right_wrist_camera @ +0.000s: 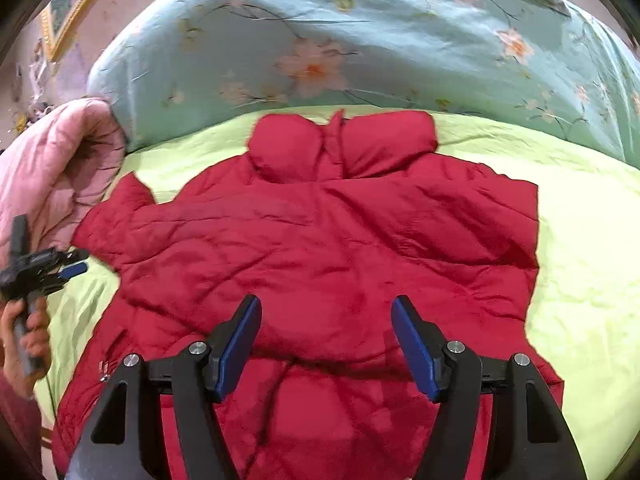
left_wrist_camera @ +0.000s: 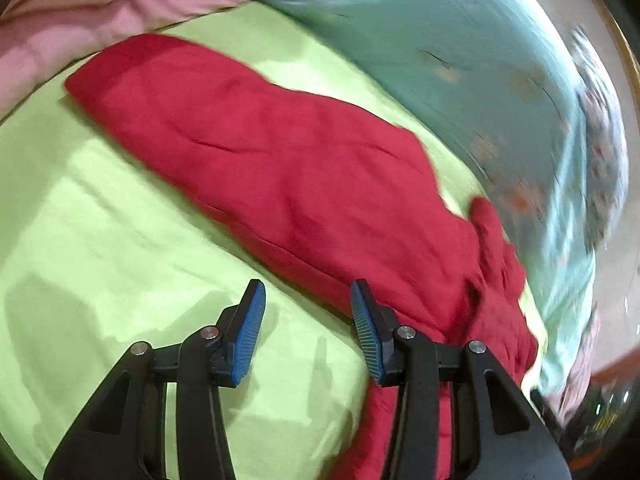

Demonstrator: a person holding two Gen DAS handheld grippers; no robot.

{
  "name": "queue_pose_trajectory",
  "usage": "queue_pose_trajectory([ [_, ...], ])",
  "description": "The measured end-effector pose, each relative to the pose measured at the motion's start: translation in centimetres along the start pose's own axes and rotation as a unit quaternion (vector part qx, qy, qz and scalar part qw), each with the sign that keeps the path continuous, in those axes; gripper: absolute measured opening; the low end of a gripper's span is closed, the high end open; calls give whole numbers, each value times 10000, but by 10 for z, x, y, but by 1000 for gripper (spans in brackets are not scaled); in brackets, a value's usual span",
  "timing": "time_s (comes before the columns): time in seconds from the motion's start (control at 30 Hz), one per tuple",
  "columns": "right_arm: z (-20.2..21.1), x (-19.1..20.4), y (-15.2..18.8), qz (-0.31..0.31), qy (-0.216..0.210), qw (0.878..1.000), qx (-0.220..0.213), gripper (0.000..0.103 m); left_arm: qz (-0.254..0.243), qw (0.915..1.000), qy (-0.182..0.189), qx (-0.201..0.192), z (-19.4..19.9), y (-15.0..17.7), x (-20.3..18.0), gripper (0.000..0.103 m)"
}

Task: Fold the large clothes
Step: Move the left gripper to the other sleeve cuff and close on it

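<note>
A red padded jacket [right_wrist_camera: 328, 240] lies flat on a lime-green bed sheet [right_wrist_camera: 580, 240], hood toward the far side. My right gripper [right_wrist_camera: 326, 320] is open and empty, hovering above the jacket's lower middle. In the left wrist view the jacket [left_wrist_camera: 288, 168] stretches from upper left to lower right. My left gripper [left_wrist_camera: 308, 312] is open and empty, above the sheet [left_wrist_camera: 100, 220] at the jacket's near edge; its right finger overlaps the red fabric. The left gripper also shows at the left edge of the right wrist view [right_wrist_camera: 74, 270], held in a hand beside the jacket's left sleeve.
A teal floral duvet [right_wrist_camera: 360, 40] is heaped along the far side of the bed. A pink quilt [right_wrist_camera: 60, 168] is bunched at the far left. The duvet [left_wrist_camera: 460, 40] and pink quilt [left_wrist_camera: 80, 20] also show in the left wrist view.
</note>
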State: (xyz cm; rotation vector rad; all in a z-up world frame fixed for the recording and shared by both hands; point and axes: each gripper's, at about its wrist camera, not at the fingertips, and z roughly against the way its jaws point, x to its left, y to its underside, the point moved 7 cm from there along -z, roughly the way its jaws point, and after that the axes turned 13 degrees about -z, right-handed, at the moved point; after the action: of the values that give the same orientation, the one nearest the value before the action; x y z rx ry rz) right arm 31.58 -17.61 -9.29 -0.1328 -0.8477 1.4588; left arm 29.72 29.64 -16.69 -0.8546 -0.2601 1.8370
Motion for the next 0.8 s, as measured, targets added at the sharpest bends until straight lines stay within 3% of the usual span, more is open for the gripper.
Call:
queue_pose_trajectory([
  [0.4, 15, 25, 14, 90, -312, 9994, 103, 69, 905, 9957, -173, -107, -20, -35, 73, 43],
  [0.5, 18, 26, 18, 78, -321, 9994, 97, 69, 1082, 9935, -269, -212, -23, -44, 86, 57],
  [0.8, 19, 26, 26, 41, -352, 9992, 191, 69, 1773, 9819, -92, -662, -33, -68, 116, 57],
])
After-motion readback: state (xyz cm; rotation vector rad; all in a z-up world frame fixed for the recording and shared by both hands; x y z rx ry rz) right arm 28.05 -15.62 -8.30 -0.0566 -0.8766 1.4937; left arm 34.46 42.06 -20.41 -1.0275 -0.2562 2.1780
